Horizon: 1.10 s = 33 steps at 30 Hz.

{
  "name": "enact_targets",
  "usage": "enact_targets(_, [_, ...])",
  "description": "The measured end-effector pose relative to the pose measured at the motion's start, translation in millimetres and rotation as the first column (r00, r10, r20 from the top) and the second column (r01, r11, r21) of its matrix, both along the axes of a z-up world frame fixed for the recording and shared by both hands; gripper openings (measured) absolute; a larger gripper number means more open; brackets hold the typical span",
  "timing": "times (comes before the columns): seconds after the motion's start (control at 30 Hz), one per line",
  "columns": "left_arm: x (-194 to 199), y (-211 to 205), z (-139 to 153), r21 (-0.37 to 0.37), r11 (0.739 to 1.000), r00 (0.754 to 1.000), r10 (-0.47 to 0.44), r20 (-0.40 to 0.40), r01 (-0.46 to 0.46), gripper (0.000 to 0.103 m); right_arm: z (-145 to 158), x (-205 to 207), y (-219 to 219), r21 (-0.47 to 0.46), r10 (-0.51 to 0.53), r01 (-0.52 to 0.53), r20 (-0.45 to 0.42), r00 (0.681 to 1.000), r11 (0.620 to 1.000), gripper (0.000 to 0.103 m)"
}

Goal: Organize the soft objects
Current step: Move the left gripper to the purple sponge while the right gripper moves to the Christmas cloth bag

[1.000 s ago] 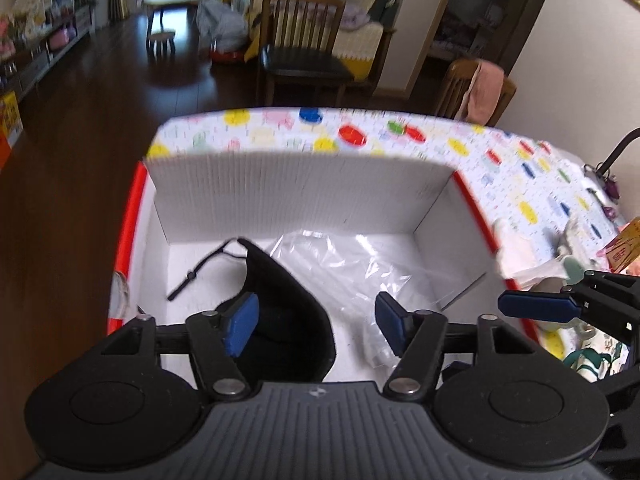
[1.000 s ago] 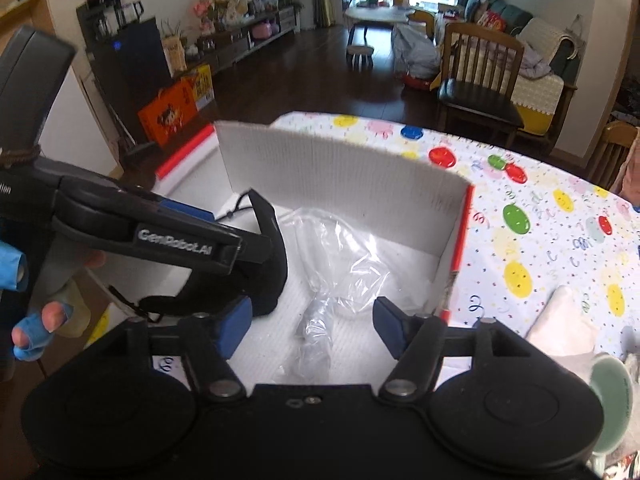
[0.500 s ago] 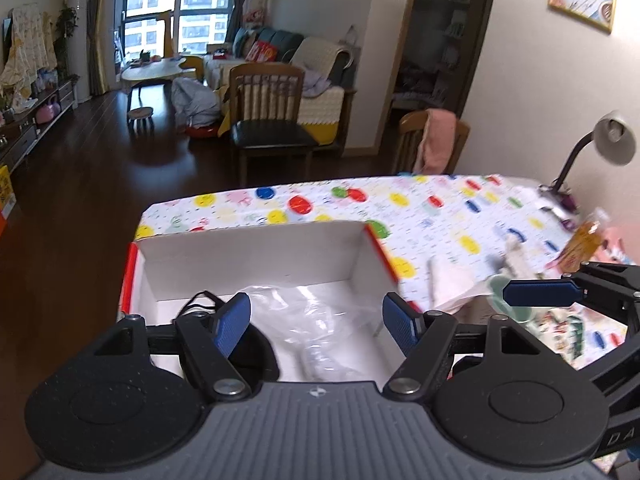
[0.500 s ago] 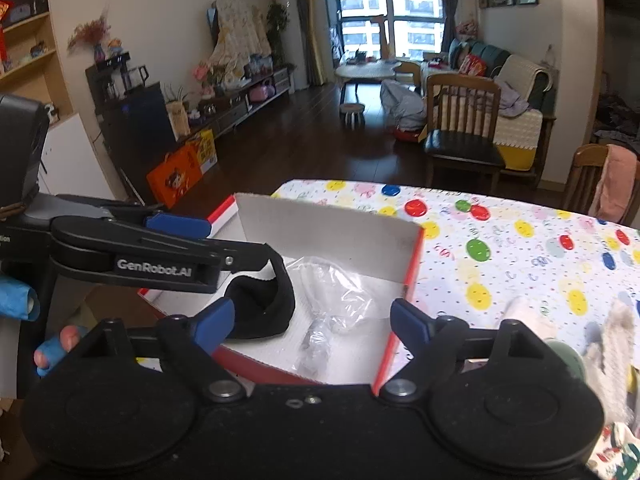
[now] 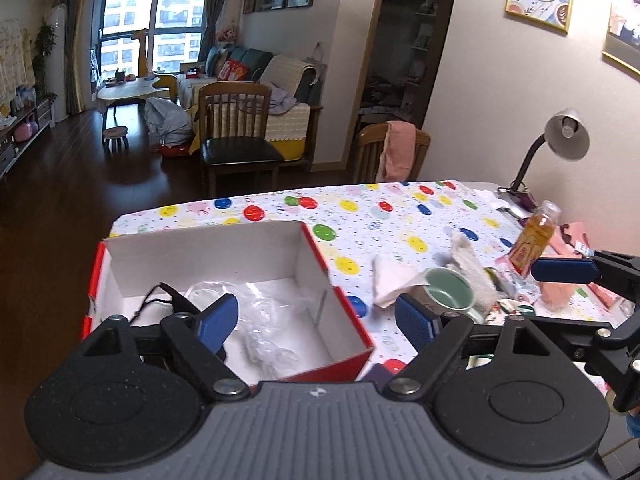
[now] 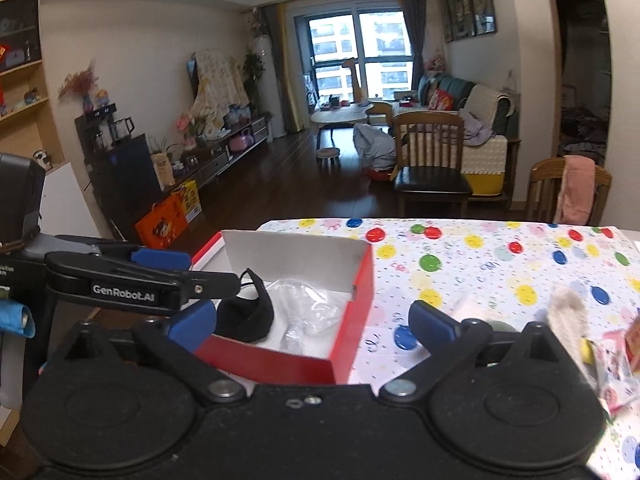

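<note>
A red box with white inner walls (image 5: pixel 316 264) (image 6: pixel 362 292) sits at the table's left end. Inside it lie a black fabric mask (image 6: pixel 246 316) (image 5: pixel 168 300) and a crumpled clear plastic bag (image 5: pixel 264 320) (image 6: pixel 308 308). My left gripper (image 5: pixel 316 320) is open and empty, raised above the box's near right corner. My right gripper (image 6: pixel 312 326) is open and empty, raised above the box's near edge. A white folded cloth (image 5: pixel 390 280) and a fuzzy white cloth (image 5: pixel 468 260) (image 6: pixel 566 312) lie on the table to the right of the box.
The table has a dotted cloth (image 5: pixel 400 216). A green mug (image 5: pixel 448 292), an orange bottle (image 5: pixel 534 240), packets (image 6: pixel 616 368) and a desk lamp (image 5: pixel 560 140) crowd the right side. Wooden chairs (image 5: pixel 236 136) stand beyond the far edge.
Both grippers have lifted up and back from inside the box. The views now show the whole box and the room. The mask and bag stay in the box.
</note>
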<state>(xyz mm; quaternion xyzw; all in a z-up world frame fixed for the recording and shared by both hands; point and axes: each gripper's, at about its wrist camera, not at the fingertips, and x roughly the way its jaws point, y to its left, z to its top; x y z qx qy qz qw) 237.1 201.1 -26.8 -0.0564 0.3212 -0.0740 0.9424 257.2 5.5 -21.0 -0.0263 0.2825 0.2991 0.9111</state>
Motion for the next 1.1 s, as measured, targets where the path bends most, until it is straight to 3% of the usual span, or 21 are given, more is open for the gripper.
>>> enact_targets(0.27, [-11,-27,-4,-0.031,0.999,1.0,-0.019,0.011,0.019,0.087,-13,-14,-49,0.03,-0.052,0.051,0.009,0.999,0.998,0.103])
enact_targets(0.4, [-17,-44,-10,-0.047,0.999,1.0,-0.022,0.023,0.023,0.103,-18,-21,-83,0.048,-0.088,0.088,-0.003,0.996,0.995,0.103])
enact_targets(0.8, [-12,-83,-38,-0.078,0.996,0.999,-0.032,-0.018,0.031,0.103,-44,-16,-156,-0.009,-0.17,0.17,-0.013,0.985,0.985,0.103])
enact_targets(0.93, [-10,-95,-54,-0.054,0.997,0.997,-0.063,-0.054,0.06,0.103,-59,-8,-174,-0.035,-0.202,0.201,-0.043,0.978,0.979,0.103])
enact_targets(1.1, [-5,-99,-82,-0.079,0.995,0.994,-0.066,-0.086,0.059,0.103,-73,2,-193,-0.065,-0.239,0.235,-0.074,0.968,0.97,0.103])
